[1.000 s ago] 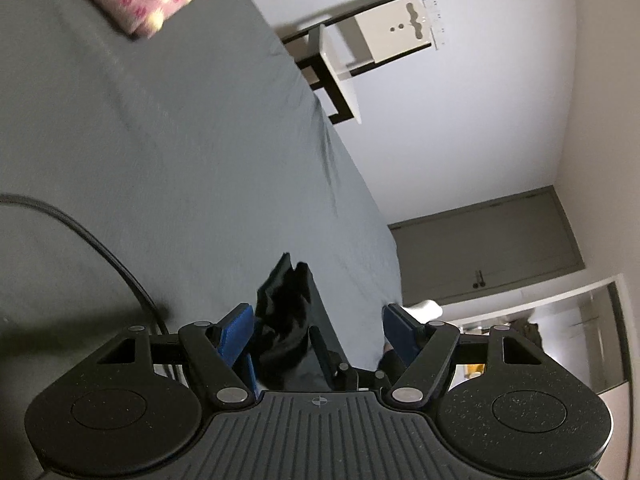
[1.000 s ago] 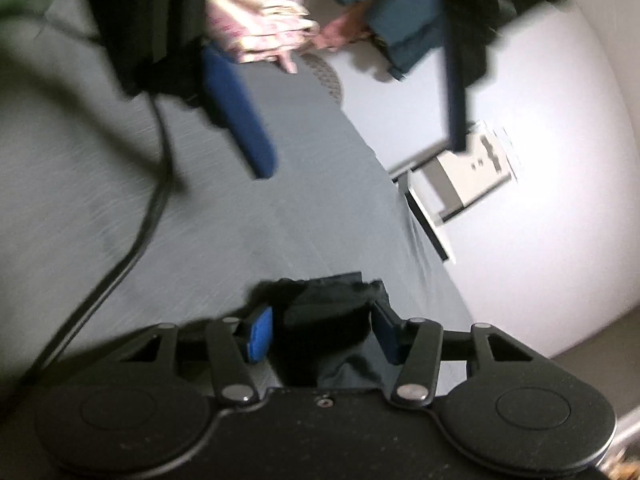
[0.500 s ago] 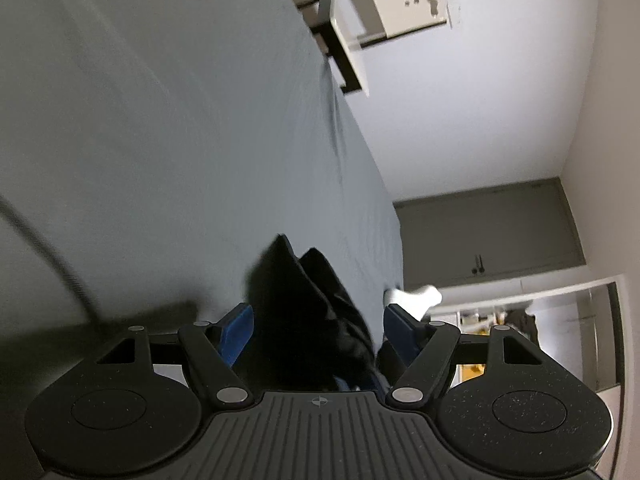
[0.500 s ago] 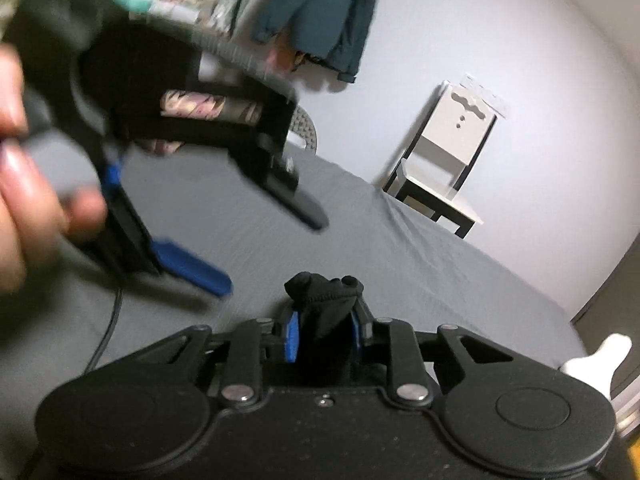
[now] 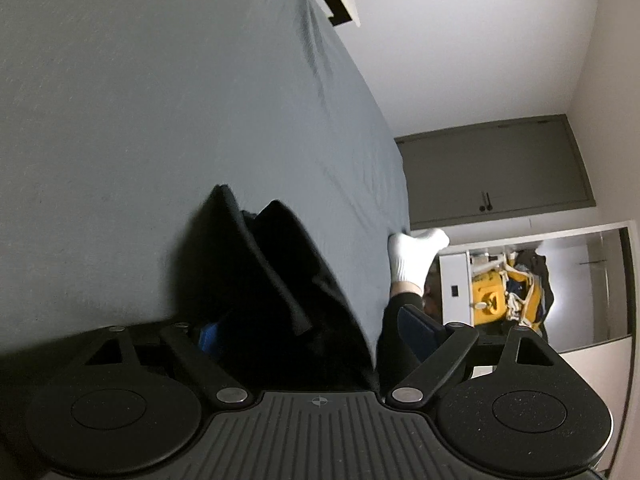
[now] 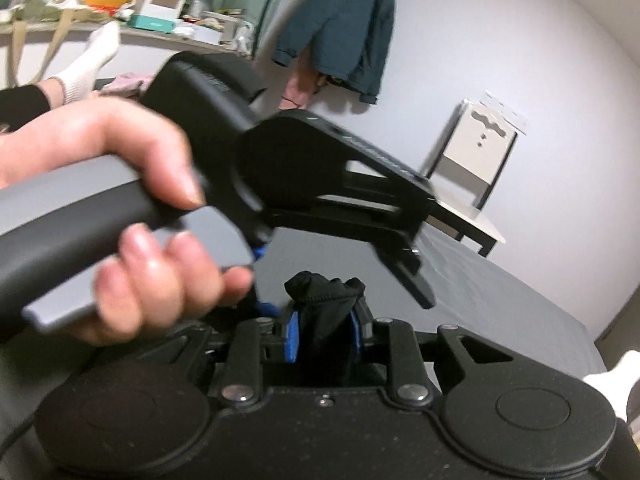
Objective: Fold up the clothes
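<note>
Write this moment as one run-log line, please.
task: fold clothes | right gripper: shut on black garment | left gripper: open, black garment between fingers | surface: grey bed sheet

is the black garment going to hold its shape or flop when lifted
Probably flops: the black garment bunches into soft folds above the right gripper. It likely sags where unsupported, as it drapes between the left gripper's wide-apart fingers. Seems light.

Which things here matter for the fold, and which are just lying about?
In the job:
black garment, pinched in the right gripper
left gripper, open with the garment between its fingers
grey bed sheet, the folding surface

Lying about:
teal jacket on the wall
white chair
cluttered shelf
</note>
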A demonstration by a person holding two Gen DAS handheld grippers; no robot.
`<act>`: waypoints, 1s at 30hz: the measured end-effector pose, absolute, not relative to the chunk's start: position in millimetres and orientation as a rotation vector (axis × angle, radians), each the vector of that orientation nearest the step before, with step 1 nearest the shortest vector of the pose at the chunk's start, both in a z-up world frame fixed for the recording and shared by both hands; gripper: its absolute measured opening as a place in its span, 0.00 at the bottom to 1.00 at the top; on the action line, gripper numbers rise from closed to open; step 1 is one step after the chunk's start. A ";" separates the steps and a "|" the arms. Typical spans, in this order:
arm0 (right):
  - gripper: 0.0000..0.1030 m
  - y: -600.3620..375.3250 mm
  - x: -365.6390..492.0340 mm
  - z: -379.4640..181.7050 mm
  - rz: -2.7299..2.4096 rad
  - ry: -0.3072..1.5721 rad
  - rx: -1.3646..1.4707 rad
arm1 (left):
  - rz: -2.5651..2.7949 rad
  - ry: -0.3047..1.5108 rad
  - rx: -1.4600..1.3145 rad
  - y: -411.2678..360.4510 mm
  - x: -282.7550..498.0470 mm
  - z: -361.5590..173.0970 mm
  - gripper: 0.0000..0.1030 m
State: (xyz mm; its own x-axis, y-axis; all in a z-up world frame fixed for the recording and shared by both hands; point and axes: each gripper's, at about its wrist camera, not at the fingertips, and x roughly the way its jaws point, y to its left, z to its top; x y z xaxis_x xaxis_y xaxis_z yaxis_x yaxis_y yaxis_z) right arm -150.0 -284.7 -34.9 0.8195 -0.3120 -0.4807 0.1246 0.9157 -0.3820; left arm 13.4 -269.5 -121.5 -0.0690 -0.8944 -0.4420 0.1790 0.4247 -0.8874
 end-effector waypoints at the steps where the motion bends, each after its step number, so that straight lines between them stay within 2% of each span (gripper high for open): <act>1: 0.24 -284.2 -150.5 -36.3 -0.228 0.565 -0.348 | -1.021 1.343 -0.702 -272.0 13.7 -120.5 0.83; 2: 0.24 -283.9 -150.8 -37.7 -0.218 0.565 -0.350 | -1.026 1.347 -0.694 -273.6 14.4 -120.2 0.83; 4: 0.24 -285.1 -149.4 -39.9 -0.206 0.562 -0.350 | -1.028 1.357 -0.676 -275.9 15.8 -120.2 0.70; 9: 0.24 -286.7 -152.1 -39.4 -0.188 0.551 -0.337 | -1.030 1.381 -0.645 -282.4 16.9 -125.6 0.45; 11: 0.25 -290.3 -153.1 -39.4 -0.174 0.550 -0.334 | -1.034 1.391 -0.641 -285.6 14.7 -130.0 0.42; 13: 0.27 -290.9 -156.6 -39.8 -0.154 0.552 -0.341 | -1.025 1.376 -0.613 -287.9 12.9 -128.1 0.32; 17: 0.46 -292.9 -175.4 -31.0 -0.112 0.557 -0.312 | -1.010 1.354 -0.579 -294.2 11.1 -128.2 0.18; 18: 0.52 -295.4 -182.0 -26.9 -0.105 0.559 -0.290 | -1.007 1.348 -0.565 -295.3 11.1 -128.2 0.10; 20: 0.62 -307.0 -194.2 -17.7 -0.108 0.567 -0.226 | -1.001 1.326 -0.541 -296.8 11.8 -127.2 0.08; 23: 0.69 -346.3 -209.8 -6.1 -0.169 0.597 -0.049 | -1.006 1.236 -0.450 -304.4 6.0 -113.3 0.08; 28: 0.68 -437.4 -230.1 -8.6 -0.276 0.666 0.425 | -0.990 1.146 -0.297 -309.1 2.8 -94.3 0.08; 30: 0.61 -472.8 -239.0 -20.9 -0.271 0.690 0.669 | -0.979 1.136 -0.273 -304.9 6.0 -90.4 0.08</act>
State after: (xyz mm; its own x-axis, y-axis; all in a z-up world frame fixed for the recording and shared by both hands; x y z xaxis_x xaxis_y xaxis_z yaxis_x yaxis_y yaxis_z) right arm -239.0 -472.8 -20.9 0.7473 -0.0162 -0.6643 0.4407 0.7602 0.4773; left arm 6.0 -304.9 -90.4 0.0770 -0.7687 -0.6350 0.5139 0.5763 -0.6354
